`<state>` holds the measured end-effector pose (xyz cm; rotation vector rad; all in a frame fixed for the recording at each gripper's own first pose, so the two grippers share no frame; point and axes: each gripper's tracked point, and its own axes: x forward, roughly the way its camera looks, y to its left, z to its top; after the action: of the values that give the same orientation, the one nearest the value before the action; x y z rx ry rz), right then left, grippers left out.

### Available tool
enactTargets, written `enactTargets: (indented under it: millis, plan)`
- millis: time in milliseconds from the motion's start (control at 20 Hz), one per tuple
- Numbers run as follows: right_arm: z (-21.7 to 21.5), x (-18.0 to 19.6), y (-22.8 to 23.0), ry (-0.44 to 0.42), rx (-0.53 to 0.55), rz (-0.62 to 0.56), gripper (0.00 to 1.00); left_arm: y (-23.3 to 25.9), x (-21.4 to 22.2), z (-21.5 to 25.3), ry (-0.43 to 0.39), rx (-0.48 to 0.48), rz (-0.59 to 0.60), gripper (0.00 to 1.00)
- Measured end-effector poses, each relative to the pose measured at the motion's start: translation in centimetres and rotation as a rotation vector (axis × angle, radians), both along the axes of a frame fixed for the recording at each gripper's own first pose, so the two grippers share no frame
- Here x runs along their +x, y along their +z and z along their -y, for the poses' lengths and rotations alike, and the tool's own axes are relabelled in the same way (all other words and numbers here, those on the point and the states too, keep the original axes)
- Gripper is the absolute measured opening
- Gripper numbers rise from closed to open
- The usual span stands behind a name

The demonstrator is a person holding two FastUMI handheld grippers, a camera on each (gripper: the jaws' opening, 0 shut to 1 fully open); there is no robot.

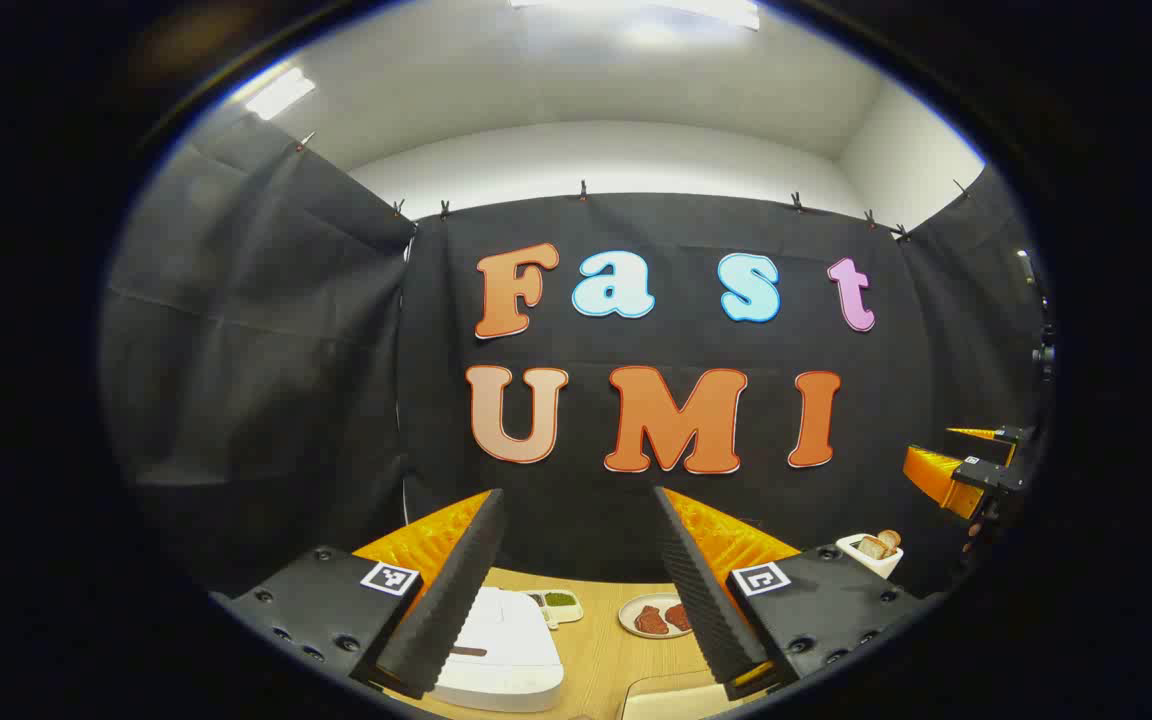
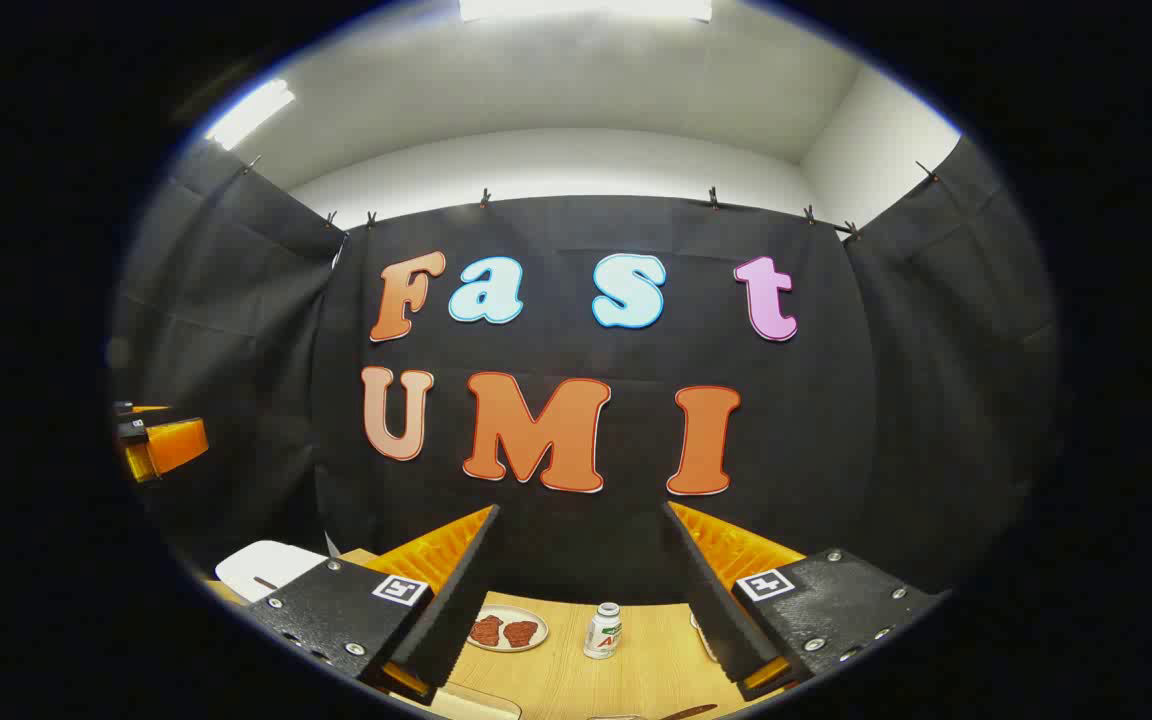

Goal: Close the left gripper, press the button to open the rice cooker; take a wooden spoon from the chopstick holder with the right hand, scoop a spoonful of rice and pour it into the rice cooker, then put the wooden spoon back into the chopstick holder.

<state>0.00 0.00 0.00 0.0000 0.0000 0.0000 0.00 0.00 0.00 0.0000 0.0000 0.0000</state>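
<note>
Rice cooker [image 1: 501,650] sits lid-down on the tabletop [image 1: 601,650] just under the left gripper [image 1: 576,590], jaws spread wide, probably lining up the button press; right gripper [image 2: 576,600] gapes empty too.

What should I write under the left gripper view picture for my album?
Open left gripper held high over the closed white rice cooker on the wooden table.

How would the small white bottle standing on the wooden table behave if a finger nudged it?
The small white bottle stands upright, tall for its narrow base, so it would probably tip. Round-bodied, it may then roll across the wooden table. It looks like light plastic; its fill can't be seen.
</note>
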Motion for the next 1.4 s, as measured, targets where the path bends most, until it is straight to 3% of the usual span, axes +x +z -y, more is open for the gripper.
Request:
enactTargets:
  millis: [150, 250, 300, 350, 400, 500, 750, 800, 850, 1000, 1050, 1150, 1350, 1400]
  plan:
    - [-0.1, 0.0, 0.0, 0.002, -0.003, -0.006, 0.96, 0.5, 0.2, -0.2, 0.002, 0.019, 0.015, 0.99]
    - [0.0, -0.2, -0.1, 0.002, -0.003, -0.01, 0.97, 0.6, 0.2, -0.2, 0.003, 0.02, 0.022, 0.99]
    - [0.1, -0.3, -0.2, 0.0, -0.004, -0.008, 0.92, 0.8, 0.2, -0.2, 0.002, 0.019, 0.025, 0.99]
    - [0.3, -0.4, -0.1, -0.004, -0.008, -0.007, 0.96, 0.8, 0.2, -0.2, 0.001, 0.019, 0.028, 0.99]
    - [0.3, -0.5, -0.1, -0.006, -0.011, -0.007, 0.92, 0.9, 0.2, -0.2, -0.001, 0.019, 0.029, 0.98]
    - [0.4, -0.5, -0.4, -0.006, -0.011, -0.015, 0.97, 0.9, 0.3, -0.1, -0.001, 0.024, 0.029, 0.99]
    - [0.6, -0.5, -0.7, -0.009, -0.011, -0.025, 0.97, 1.0, 0.4, -0.2, 0.003, 0.023, 0.033, 0.99]
    - [0.7, -0.4, -0.8, -0.009, -0.01, -0.028, 0.92, 0.8, 0.6, -0.3, 0.006, 0.028, 0.03, 0.99]
    - [0.7, -0.3, -1.0, -0.011, -0.006, -0.034, 0.97, 0.7, 0.8, -0.3, 0.009, 0.028, 0.024, 0.99]
    - [1.2, -0.2, -1.3, -0.018, 0.007, -0.043, 0.97, 0.6, 1.1, -0.1, 0.002, 0.018, 0.022, 0.99]
    - [1.4, -0.2, -1.4, -0.022, 0.009, -0.044, 0.92, 0.6, 1.2, -0.2, 0.001, 0.017, 0.023, 0.99]
    - [1.8, -0.4, -1.6, -0.032, 0.01, -0.047, 0.97, 0.5, 1.5, -0.7, 0.003, 0.011, 0.019, 0.98]
    - [2.5, -0.4, -2.5, -0.046, 0.008, -0.067, 0.97, -0.4, 2.0, -3.6, 0.059, 0.013, -0.01, 0.99]
    - [2.6, -0.4, -2.7, -0.049, 0.008, -0.071, 0.92, -0.8, 2.1, -4.5, 0.077, 0.012, -0.023, 0.99]
